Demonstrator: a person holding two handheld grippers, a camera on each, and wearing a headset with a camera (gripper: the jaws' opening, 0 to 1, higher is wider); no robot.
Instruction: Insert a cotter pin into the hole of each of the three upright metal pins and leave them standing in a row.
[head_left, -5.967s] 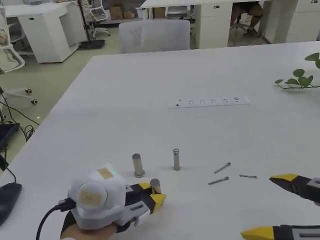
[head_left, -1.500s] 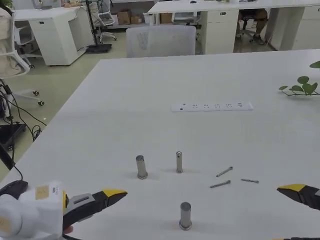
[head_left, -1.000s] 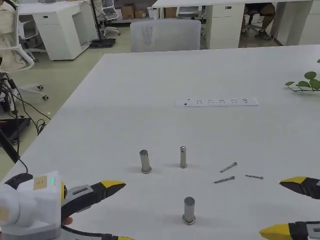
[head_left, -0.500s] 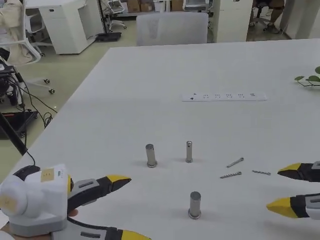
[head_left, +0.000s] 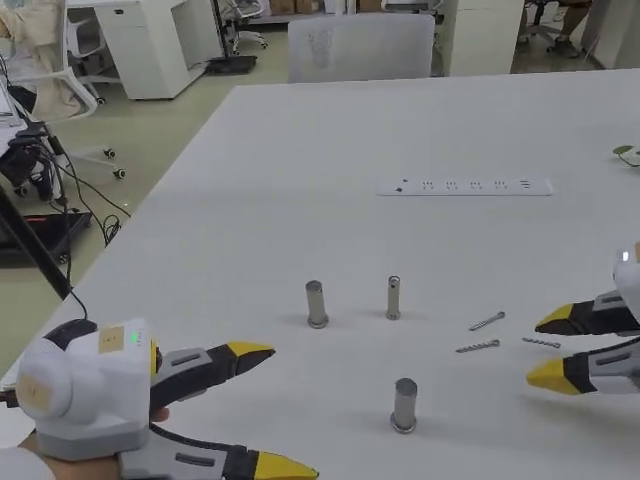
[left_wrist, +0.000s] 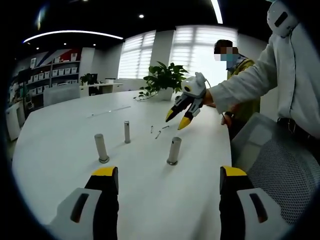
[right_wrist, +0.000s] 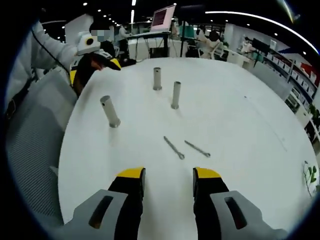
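Three metal pins stand upright toward the near edge of the white bench (head_left: 300, 180): two side by side (head_left: 317, 303) (head_left: 393, 298), and a third (head_left: 404, 405) alone, closer to that edge. Three cotter pins (head_left: 487, 321) (head_left: 478, 346) (head_left: 541, 342) lie loose beside them, toward the right edge. The left gripper (head_left: 290, 408), near the near-left corner, has its jaws spread wide and holds nothing. The right gripper (head_left: 535, 349) has its jaws parted more narrowly, also empty, with its yellow tips just short of the cotter pins and not touching them. A power strip (head_left: 465, 186) lies further back.
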